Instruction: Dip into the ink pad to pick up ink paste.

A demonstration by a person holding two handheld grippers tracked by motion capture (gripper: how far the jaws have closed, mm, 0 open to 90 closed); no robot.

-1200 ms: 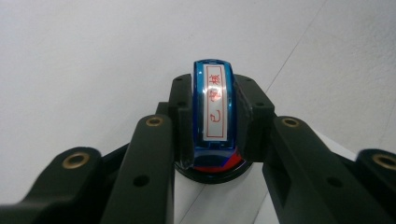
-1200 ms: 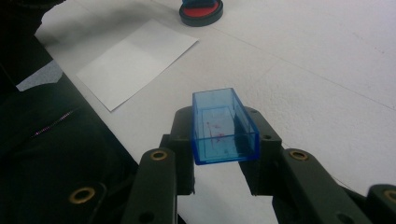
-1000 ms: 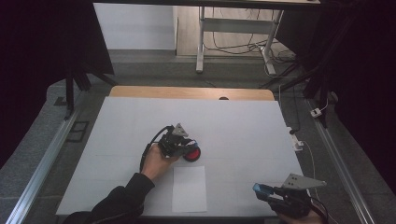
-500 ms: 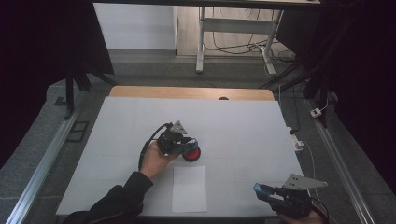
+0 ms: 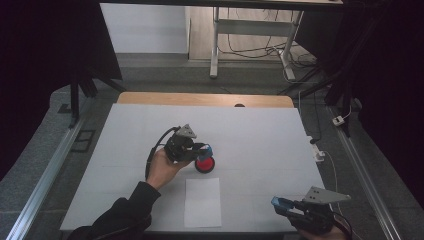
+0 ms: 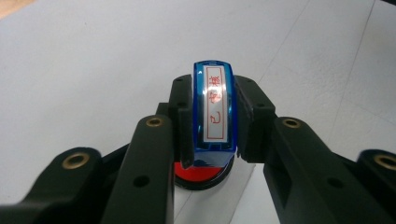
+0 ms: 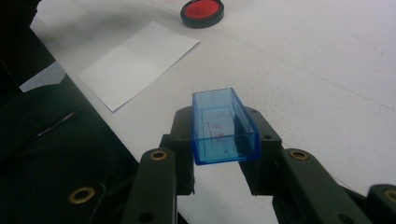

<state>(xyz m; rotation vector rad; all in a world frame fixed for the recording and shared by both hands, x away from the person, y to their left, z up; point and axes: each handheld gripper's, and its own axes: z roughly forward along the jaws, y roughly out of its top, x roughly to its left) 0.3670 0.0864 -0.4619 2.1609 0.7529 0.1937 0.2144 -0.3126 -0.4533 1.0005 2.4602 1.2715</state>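
In the high view, the left gripper is holding a stamp just above the ink pad on the table. In the left gripper view, the jaws are clamping the stamp's long flat sides; it looks light, stiff and slick. In the right gripper view, the jaws are gripping the cap, a thin, probably brittle shell.

Your left gripper, clamped on the blue stamp, has crept only slightly since a second ago. The stamp sat just beside the near-left rim of the red ink pad then, and it now hangs over that edge. In the left gripper view the pad shows directly beneath the stamp's lower end; whether they touch is hidden.
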